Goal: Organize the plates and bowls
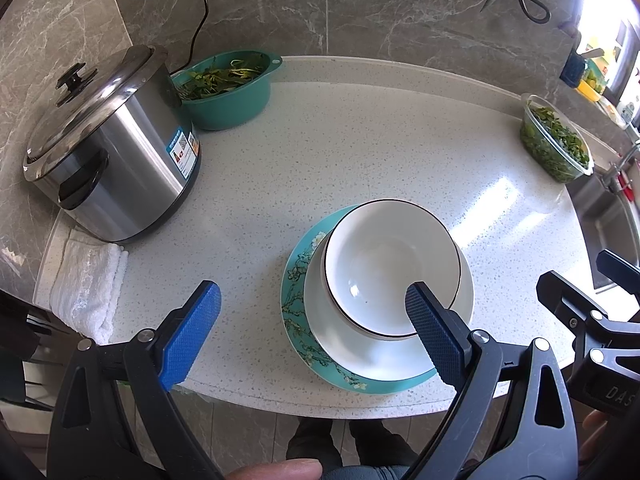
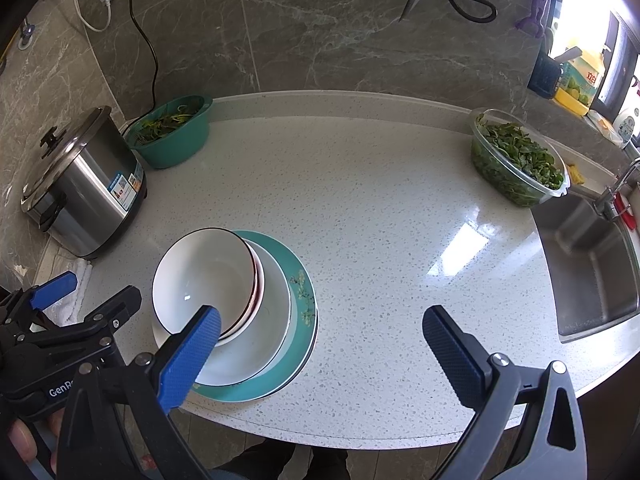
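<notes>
A stack of dishes stands near the front edge of the speckled counter. At the bottom is a teal flowered plate (image 1: 298, 280) (image 2: 298, 292), on it a white plate (image 1: 340, 344) (image 2: 276, 320), and on top white bowls with dark rims (image 1: 384, 264) (image 2: 200, 272), nested. My left gripper (image 1: 312, 328) is open above the stack's left side, its right finger over the top bowl's near rim. My right gripper (image 2: 320, 344) is open too, its left finger over the bowl's near edge, its right finger above bare counter. Nothing is held.
A steel rice cooker (image 1: 108, 148) (image 2: 80, 184) stands at the left on a white cloth (image 1: 88, 284). Behind it is a teal basin of greens (image 1: 228, 88) (image 2: 172, 136). A clear tub of greens (image 1: 556, 140) (image 2: 516, 160) sits at the right beside the sink (image 2: 592, 264).
</notes>
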A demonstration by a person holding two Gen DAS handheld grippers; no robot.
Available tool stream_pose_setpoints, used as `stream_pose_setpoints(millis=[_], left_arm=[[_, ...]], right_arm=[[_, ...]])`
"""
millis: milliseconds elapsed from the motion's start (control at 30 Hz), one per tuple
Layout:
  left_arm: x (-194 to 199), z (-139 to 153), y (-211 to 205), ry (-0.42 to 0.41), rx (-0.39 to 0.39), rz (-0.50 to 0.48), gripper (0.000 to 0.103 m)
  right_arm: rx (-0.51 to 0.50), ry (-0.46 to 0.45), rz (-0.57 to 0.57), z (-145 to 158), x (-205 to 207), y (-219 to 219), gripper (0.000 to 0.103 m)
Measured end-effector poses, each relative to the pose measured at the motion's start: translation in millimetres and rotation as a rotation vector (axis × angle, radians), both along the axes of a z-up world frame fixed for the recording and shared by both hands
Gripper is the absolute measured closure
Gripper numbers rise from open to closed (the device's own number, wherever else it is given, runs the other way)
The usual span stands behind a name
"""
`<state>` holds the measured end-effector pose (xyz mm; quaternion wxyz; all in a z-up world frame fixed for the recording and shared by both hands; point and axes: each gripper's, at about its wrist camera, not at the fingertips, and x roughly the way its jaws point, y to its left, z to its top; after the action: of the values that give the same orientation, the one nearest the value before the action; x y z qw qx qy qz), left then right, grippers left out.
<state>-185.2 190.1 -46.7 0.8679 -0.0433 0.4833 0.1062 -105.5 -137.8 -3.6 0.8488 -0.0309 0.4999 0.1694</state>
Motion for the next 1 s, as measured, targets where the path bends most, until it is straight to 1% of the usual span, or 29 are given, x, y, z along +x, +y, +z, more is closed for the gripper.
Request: stream_pose_setpoints(millis=[833,1000], left_arm=[[3.2,-3.8,2.3,0.004,-0.004,-0.006,0.009],[3.0,-0.6,1.2,-0.013,0.011,-0.005,0.009]], right_arm=[[0.003,0.002,0.0,-0.6,-0.3,-0.2,0.0],[0.005,0.005,-0.002,-2.8,-1.2,-0.4,0.0]])
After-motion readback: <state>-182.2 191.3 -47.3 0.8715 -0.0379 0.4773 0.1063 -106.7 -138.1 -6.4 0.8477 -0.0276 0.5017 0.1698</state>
